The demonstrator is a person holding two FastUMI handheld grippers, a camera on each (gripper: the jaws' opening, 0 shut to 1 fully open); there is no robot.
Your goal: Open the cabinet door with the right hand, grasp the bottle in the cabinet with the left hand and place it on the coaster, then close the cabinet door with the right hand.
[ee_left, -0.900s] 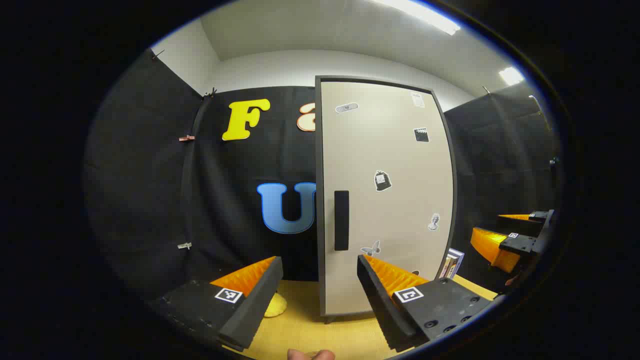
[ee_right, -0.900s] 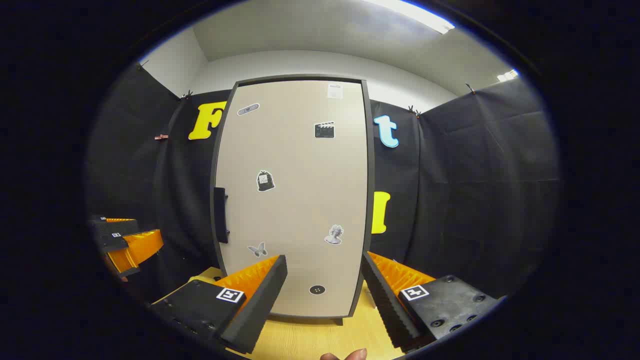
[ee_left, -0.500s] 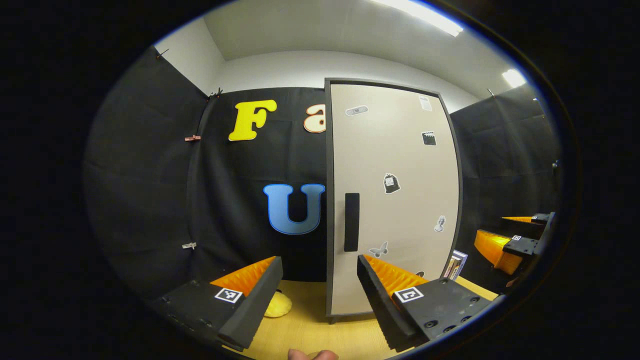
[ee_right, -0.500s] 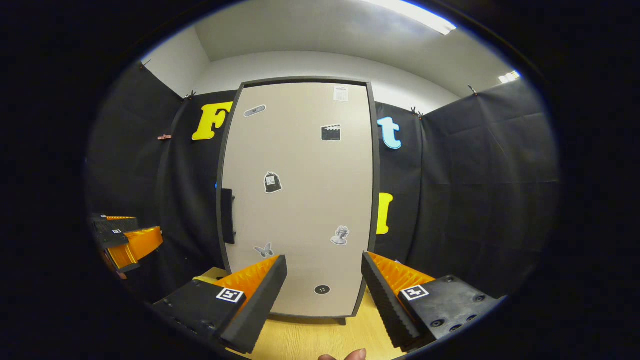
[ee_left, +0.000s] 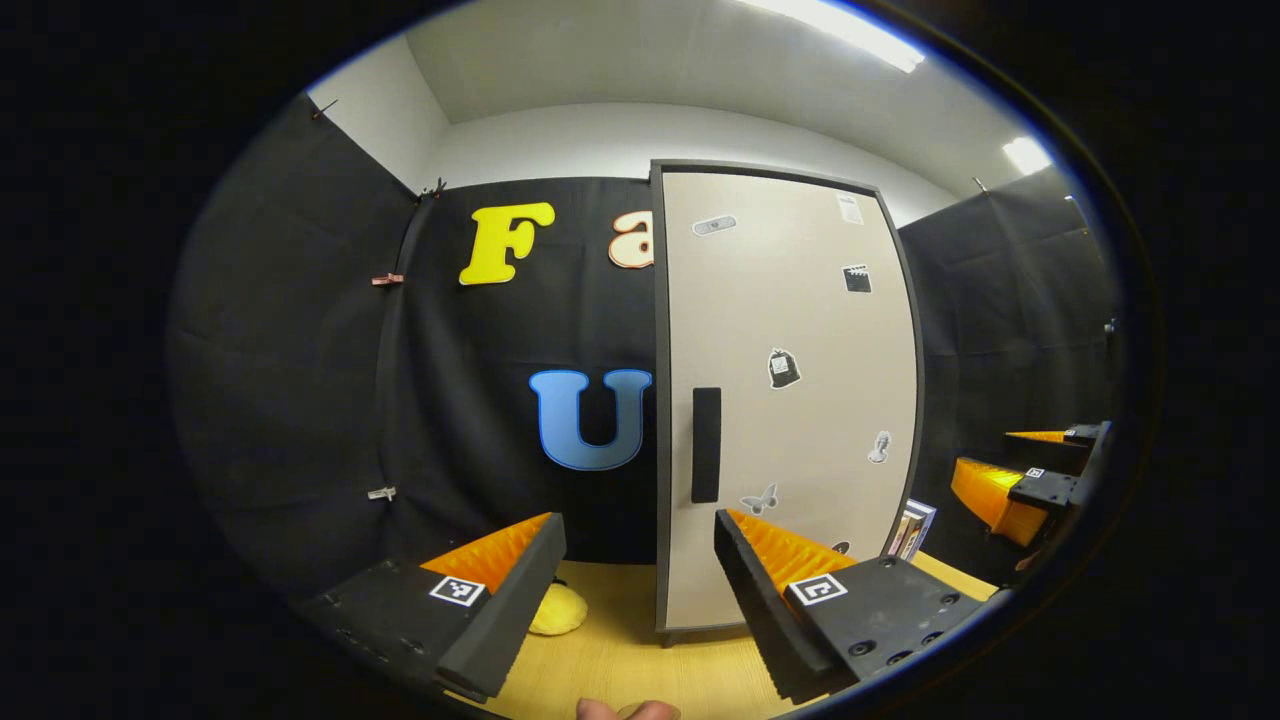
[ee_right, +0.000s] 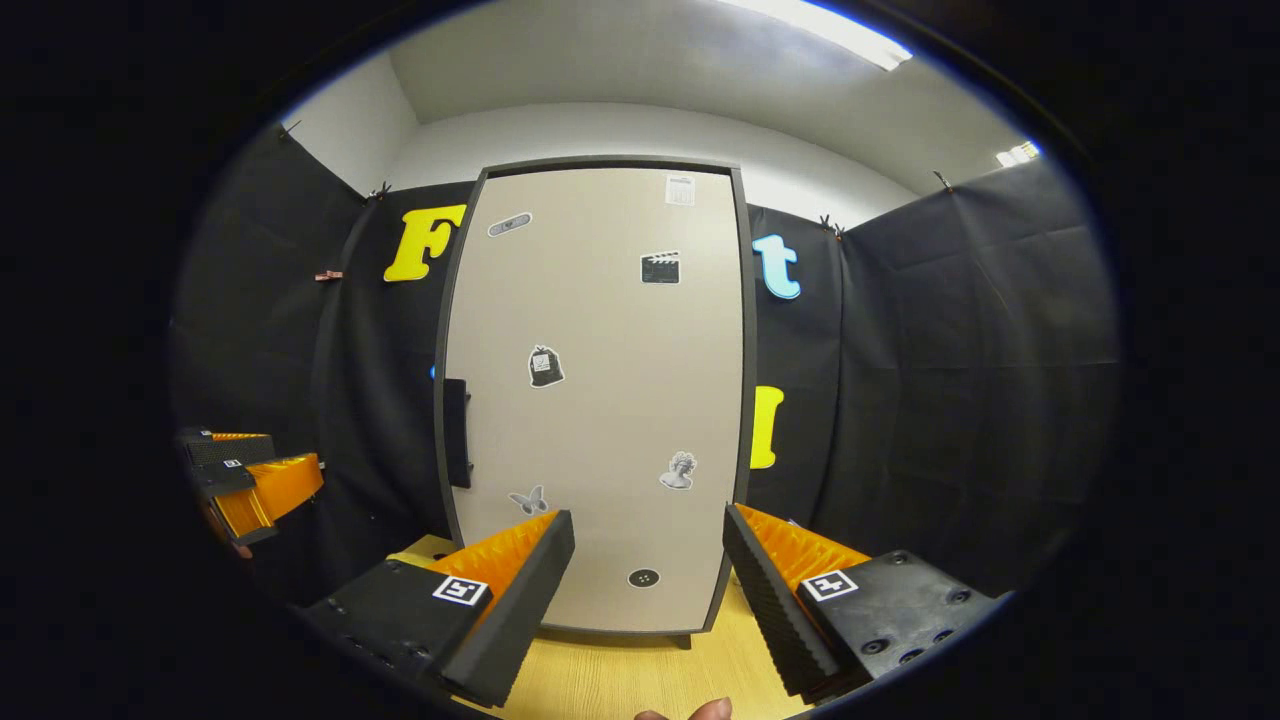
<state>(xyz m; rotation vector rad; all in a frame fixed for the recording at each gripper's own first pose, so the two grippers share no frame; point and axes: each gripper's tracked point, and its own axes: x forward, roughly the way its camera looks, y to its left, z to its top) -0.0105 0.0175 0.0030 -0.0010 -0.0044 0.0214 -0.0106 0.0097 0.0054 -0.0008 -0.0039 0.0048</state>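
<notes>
Looking at this one, nothing is started yet: the cabinet door (ee_right: 600,400) is sitting fully closed, so the bottle is hidden somewhere behind it and I can't tell where it stands inside. The right gripper (ee_right: 648,570) is hovering in front of the door with its fingers (ee_right: 520,590) spread wide apart and holding nothing. The left gripper (ee_left: 640,570) is waiting the same way, fingers wide apart and empty.

What's worrying me is the handle (ee_right: 457,433). From the right gripper it's sitting way off at about 9 o'clock on the door's edge, not between the fingers at all. I'm guessing that if the right hand is going straight forward it's just bumping the flat panel, and that could be shoving the whole cabinet back on the counter (ee_right: 600,680). The handle also looks slim and shallow, so a half-caught grip might be slipping off mid-pull.

Second thing: the door edge by the handle is swinging out toward the left gripper's side, I think, and the left gripper is parked right near it. Could be getting clipped.

Also the yellow thing (ee_left: 556,608) at 7 o'clock from the cabinet is probably the coaster, but I can't say for sure. Some books (ee_left: 908,530) are leaning at the cabinet's 4 o'clock.
</notes>
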